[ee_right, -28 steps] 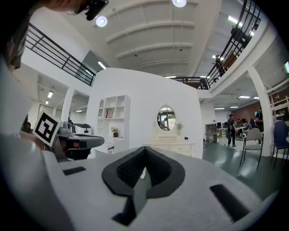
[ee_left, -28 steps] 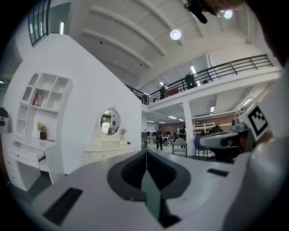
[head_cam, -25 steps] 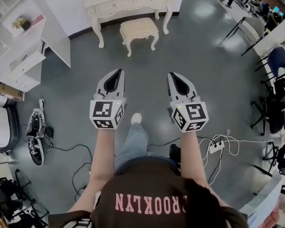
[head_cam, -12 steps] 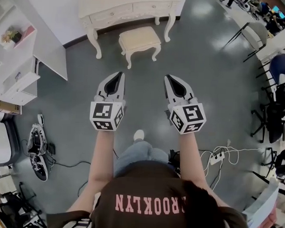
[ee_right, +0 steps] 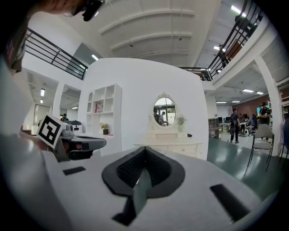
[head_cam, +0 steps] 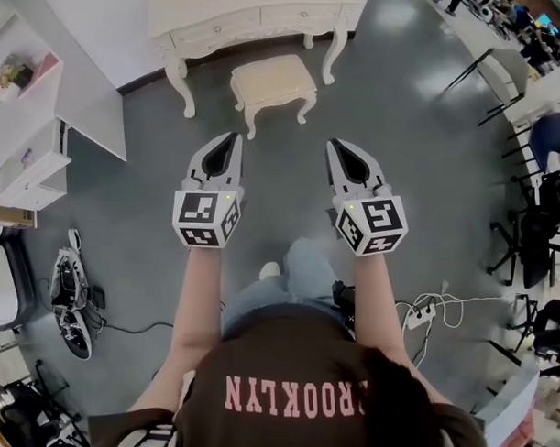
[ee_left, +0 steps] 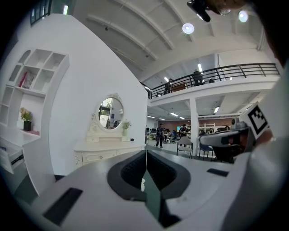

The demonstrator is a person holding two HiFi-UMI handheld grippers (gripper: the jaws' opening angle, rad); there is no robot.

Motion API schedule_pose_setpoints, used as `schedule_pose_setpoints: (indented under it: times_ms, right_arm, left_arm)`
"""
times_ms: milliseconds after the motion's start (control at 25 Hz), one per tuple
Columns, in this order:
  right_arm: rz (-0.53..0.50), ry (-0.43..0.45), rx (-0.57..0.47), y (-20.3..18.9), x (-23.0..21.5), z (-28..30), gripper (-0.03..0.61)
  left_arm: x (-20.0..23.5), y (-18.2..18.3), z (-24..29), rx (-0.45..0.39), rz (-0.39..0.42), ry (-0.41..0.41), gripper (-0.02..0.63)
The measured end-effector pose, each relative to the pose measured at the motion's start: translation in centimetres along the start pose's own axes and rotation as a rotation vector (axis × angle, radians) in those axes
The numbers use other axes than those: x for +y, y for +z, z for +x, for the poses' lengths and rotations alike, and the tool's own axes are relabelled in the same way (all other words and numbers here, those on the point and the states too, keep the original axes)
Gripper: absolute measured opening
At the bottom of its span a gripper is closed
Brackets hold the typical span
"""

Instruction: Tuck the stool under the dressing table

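Note:
A cream cushioned stool with curved white legs stands on the grey floor, just in front of the white dressing table. The stool sits outside the table's leg space. My left gripper and right gripper are held side by side at waist height, both shut and empty, tips pointing toward the stool and a short way from it. In the left gripper view the dressing table with its oval mirror lies ahead beyond the shut left gripper. The right gripper view shows the table past the shut right gripper.
White shelving stands at the left. A bag and cables lie on the floor at lower left, a power strip at right. Office chairs and desks line the right side. People stand far off in the hall.
The person has walked toward the stool and dressing table; both appear nearer. Both grippers stayed shut and side by side.

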State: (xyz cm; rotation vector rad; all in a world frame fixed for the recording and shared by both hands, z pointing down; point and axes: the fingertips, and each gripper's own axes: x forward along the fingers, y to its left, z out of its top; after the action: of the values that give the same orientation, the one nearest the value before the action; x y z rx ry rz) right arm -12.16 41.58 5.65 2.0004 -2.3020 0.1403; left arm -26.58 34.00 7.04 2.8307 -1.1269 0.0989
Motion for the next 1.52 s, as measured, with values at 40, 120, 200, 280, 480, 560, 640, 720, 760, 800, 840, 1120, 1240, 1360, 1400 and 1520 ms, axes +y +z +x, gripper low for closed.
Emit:
schedule_pose_setpoints:
  times_ms: [40, 120, 200, 280, 480, 560, 640, 720, 760, 800, 840, 1120, 1240, 1360, 1400, 1520]
  right_arm:
    - [0.002, -0.002, -0.002, 0.0, -0.5, 0.4, -0.002]
    - [0.008, -0.004, -0.002, -0.3, -1.5, 1.4, -0.002]
    - [0.013, 0.001, 0.003, -0.7, -2.7, 2.7, -0.002]
    - [0.021, 0.008, 0.008, -1.1, -4.1, 4.2, -0.002]
    - [0.037, 0.03, 0.018, -1.8, -9.2, 9.5, -0.002]
    - [0.044, 0.04, 0.024, -1.8, -11.7, 12.1, -0.002]
    - [0.049, 0.054, 0.025, -1.5, -14.3, 14.7, -0.002]
    - [0.049, 0.069, 0.034, -1.3, -17.0, 17.7, -0.002]
    - [0.049, 0.079, 0.041, -1.1, -18.3, 19.2, -0.002]
    - [0.049, 0.092, 0.047, -1.0, -19.5, 20.7, -0.002]
    - [0.049, 0.108, 0.053, -0.8, -20.6, 22.0, -0.002]
    - [0.015, 0.212, 0.102, -0.5, -26.3, 30.9, -0.002]
    - [0.006, 0.232, 0.126, -1.0, -28.1, 33.3, -0.002]
    - [0.017, 0.241, 0.151, -2.1, -29.4, 35.0, -0.002]
    - [0.02, 0.242, 0.16, -2.5, -29.7, 35.5, -0.002]
    - [0.033, 0.238, 0.186, -3.5, -30.7, 37.1, -0.002]
  left_arm:
    - [0.2, 0.0, 0.6, -0.002, -0.001, 0.001, 0.006]
    - [0.6, -0.1, 1.8, 0.0, -0.002, 0.008, 0.006]
    - [1.2, -0.4, 3.4, 0.006, -0.007, 0.021, 0.006]
    - [1.7, -0.9, 5.3, 0.016, -0.013, 0.033, 0.006]
    - [3.5, -1.4, 11.8, 0.033, -0.022, 0.073, 0.006]
    - [4.3, -1.3, 14.9, 0.036, -0.039, 0.094, 0.006]
    - [4.9, -1.2, 18.2, 0.041, -0.044, 0.11, 0.006]
    - [5.8, -1.1, 21.7, 0.051, -0.045, 0.13, 0.006]
    - [6.1, -1.0, 23.4, 0.056, -0.049, 0.14, 0.006]
    - [6.4, -0.9, 25.1, 0.058, -0.053, 0.15, 0.006]
    - [6.6, -0.7, 26.6, 0.06, -0.056, 0.16, 0.006]
    - [9.3, -0.3, 35.2, 0.08, -0.066, 0.243, 0.006]
    - [10.2, -0.8, 37.0, 0.104, -0.066, 0.265, 0.006]
    - [11.1, -1.7, 37.9, 0.128, -0.086, 0.285, 0.006]
    - [11.5, -2.2, 38.1, 0.139, -0.092, 0.292, 0.006]
    - [12.9, -3.3, 38.9, 0.173, -0.105, 0.314, 0.006]
